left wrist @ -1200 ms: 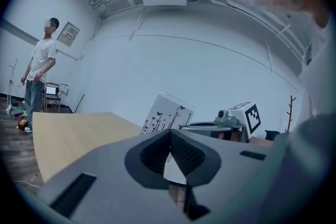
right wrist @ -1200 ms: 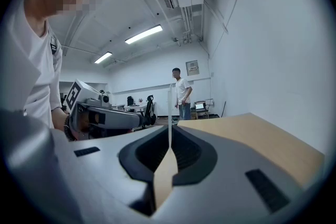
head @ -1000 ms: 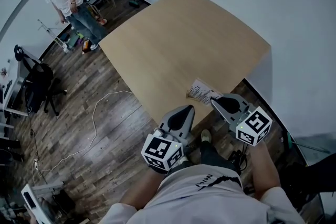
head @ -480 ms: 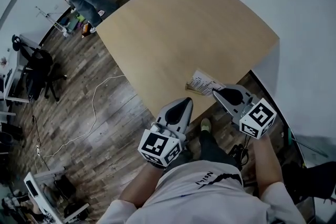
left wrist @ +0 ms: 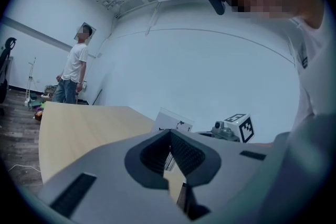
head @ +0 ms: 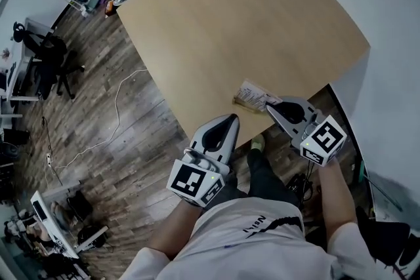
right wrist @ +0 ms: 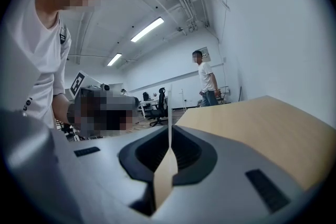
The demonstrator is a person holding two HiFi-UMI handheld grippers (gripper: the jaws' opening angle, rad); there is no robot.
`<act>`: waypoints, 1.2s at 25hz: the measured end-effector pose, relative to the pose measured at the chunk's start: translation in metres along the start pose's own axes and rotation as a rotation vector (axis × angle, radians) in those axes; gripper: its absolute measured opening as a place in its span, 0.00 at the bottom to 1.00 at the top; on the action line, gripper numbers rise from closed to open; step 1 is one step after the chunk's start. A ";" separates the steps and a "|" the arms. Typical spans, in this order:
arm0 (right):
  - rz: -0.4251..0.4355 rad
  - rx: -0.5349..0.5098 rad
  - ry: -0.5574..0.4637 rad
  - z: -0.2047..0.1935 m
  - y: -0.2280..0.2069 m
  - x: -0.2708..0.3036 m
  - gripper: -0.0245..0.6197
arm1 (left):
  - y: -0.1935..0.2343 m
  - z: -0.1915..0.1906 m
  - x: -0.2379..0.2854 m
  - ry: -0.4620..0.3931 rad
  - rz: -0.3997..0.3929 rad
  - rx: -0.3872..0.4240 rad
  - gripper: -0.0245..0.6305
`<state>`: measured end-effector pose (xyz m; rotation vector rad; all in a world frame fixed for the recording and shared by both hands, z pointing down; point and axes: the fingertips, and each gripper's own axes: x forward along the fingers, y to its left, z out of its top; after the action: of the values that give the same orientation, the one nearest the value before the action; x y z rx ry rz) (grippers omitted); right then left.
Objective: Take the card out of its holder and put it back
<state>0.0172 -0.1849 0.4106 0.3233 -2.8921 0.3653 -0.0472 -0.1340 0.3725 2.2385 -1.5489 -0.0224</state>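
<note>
Barely anything moved: right gripper (head: 270,105) still has its jaws pinching the card (head: 251,94), which stands in its holder (head: 240,102) at the worktop (head: 243,23) edge. Left gripper (head: 228,119) jaws together, empty, nearby

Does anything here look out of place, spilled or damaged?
Nothing looks spilled or broken. One oddity: the upright card sits right at the near edge of the table, not in the middle, with the right gripper closed on its thin side. A white cable also trails loose across the floor.
</note>
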 end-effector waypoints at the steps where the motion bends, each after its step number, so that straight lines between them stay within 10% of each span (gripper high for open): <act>1: 0.013 0.000 0.005 -0.009 -0.004 0.005 0.08 | 0.004 -0.006 0.003 0.004 0.012 -0.004 0.06; 16: 0.130 0.052 0.083 -0.136 -0.041 0.043 0.08 | 0.037 -0.099 0.028 0.081 0.150 -0.062 0.06; 30: 0.146 0.052 0.137 -0.166 -0.042 0.051 0.08 | 0.039 -0.119 0.032 0.103 0.165 -0.088 0.06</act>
<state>0.0078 -0.1902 0.5889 0.0907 -2.7824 0.4688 -0.0409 -0.1360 0.5015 2.0062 -1.6389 0.0701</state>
